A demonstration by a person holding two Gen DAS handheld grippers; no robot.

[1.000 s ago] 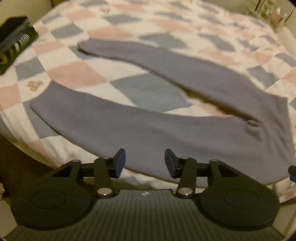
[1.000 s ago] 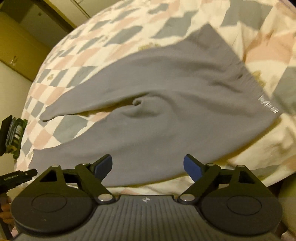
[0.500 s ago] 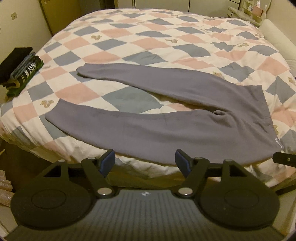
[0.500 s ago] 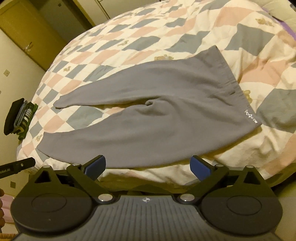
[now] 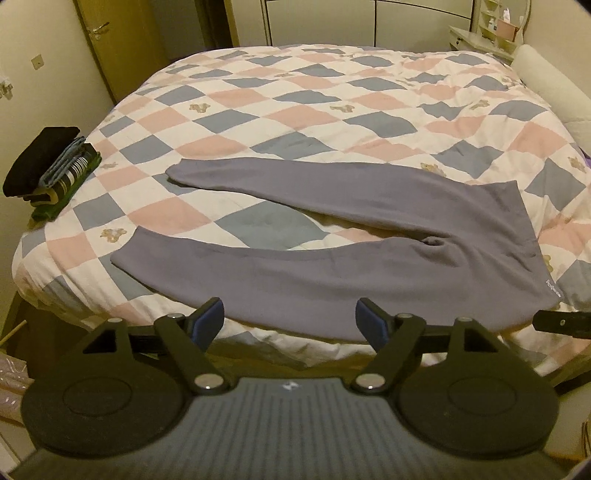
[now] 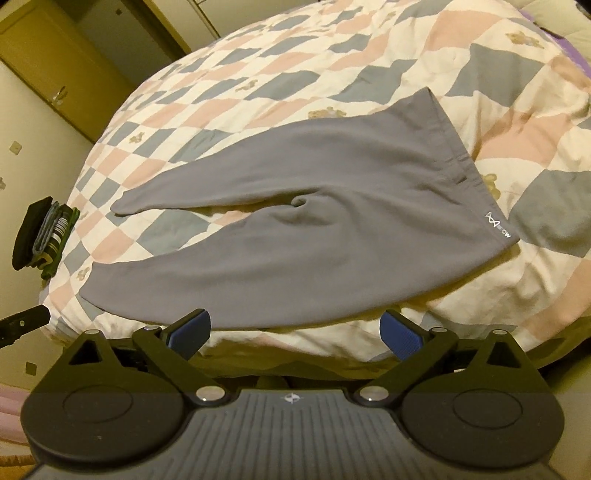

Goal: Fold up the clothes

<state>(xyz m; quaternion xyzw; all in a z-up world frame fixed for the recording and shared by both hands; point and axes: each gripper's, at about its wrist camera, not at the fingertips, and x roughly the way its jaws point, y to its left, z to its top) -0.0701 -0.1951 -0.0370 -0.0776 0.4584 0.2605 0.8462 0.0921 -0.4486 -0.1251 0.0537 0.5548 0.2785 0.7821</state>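
The white logo [image 6: 496, 227] on the trousers [image 6: 295, 221] is only half legible in the right view; in the left view it is too small to read. The near edge of the trousers runs behind the right gripper's [image 6: 294, 334] finger [image 6: 188, 332], hidden there. The folded stack [image 5: 48, 170] at the bed's [image 5: 295, 92] left edge shows a black piece and stripes, but its separate items cannot be told apart. The bed's right side is cut off by the frame. Small things on the far shelf [image 5: 491, 26] are too tiny to identify. Both gripper bodies are cropped at the bottom edge.

Left gripper [image 5: 290, 320], right gripper [image 6: 294, 331]: both agape.
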